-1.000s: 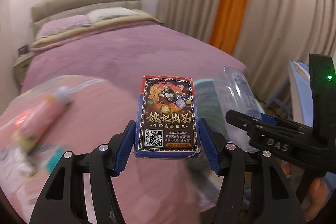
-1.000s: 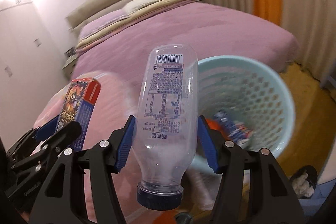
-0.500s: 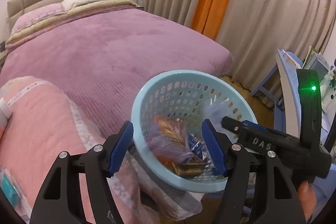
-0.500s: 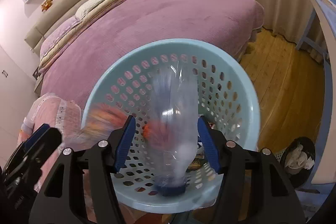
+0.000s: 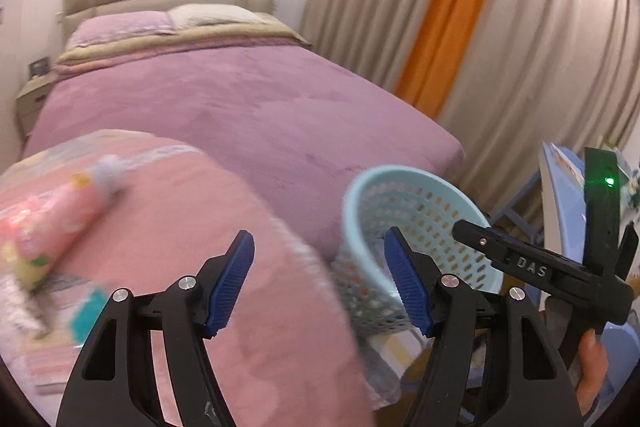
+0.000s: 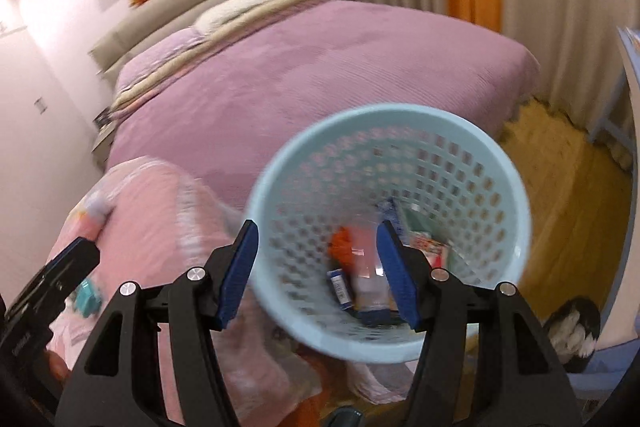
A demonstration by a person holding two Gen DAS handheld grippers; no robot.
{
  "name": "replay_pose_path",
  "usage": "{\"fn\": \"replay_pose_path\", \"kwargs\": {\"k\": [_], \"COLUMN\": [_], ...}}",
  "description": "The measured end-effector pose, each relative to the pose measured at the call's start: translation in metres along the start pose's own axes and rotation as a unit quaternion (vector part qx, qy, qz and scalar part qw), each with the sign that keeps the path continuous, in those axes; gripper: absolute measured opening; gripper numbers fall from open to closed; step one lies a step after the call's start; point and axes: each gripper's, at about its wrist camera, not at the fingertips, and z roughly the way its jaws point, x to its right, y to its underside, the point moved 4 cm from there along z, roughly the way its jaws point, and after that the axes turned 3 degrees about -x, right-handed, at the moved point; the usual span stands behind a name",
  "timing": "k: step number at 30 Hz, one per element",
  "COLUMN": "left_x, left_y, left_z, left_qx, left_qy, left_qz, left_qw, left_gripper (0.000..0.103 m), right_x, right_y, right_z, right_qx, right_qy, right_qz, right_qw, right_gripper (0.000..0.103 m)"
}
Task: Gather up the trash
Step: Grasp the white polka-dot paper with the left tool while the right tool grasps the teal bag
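The pale blue mesh basket (image 6: 384, 111) stands beside the bed, and my right gripper (image 6: 317, 227) hangs open and empty over its near rim. Inside it lie a clear plastic bottle (image 6: 366, 279), a blue card box (image 6: 340, 285) and orange wrappers (image 6: 340, 247). My left gripper (image 5: 318, 239) is open too, with nothing between its blue pads, above the edge of the pink blanket (image 5: 192, 227) just left of the basket (image 5: 400, 175). A blurred pink bottle (image 5: 52, 223) and a small teal item (image 5: 86, 315) lie on that blanket.
A purple bed (image 5: 224, 107) fills the background, with beige and orange curtains (image 5: 452, 27) behind it. A blue chair (image 5: 560, 195) and wooden floor (image 6: 568, 195) lie right of the basket. The right tool's black frame (image 5: 532, 267) crosses the left wrist view, a hand on it.
A second ago the left gripper held the card box and the right held the clear bottle. Both were let go over the basket. The left view has since swung back towards the pink blanket.
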Motion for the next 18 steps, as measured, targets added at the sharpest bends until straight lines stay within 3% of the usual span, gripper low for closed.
{"fn": "replay_pose_path", "kwargs": {"k": [6, 11, 18], "left_x": [-0.058, -0.116, -0.166], "left_y": [0.009, 0.024, 0.044], "left_z": [-0.054, -0.085, -0.078], "left_qx": [0.035, 0.052, 0.017], "left_qy": [-0.079, -0.162, -0.184], "left_qz": [-0.041, -0.095, -0.128], "left_qw": [0.9954, 0.9808, 0.9745], "left_gripper": [0.066, 0.066, 0.066], "right_x": [-0.074, -0.132, -0.198], "right_y": [0.012, 0.027, 0.053], "right_z": [-0.01, 0.0, 0.017], "right_qx": [0.022, 0.021, 0.001], "right_qy": [-0.049, -0.079, -0.101], "right_qz": [-0.069, -0.114, -0.167], "right_qw": [0.996, 0.99, 0.981], "right_gripper": [0.058, 0.058, 0.058]}}
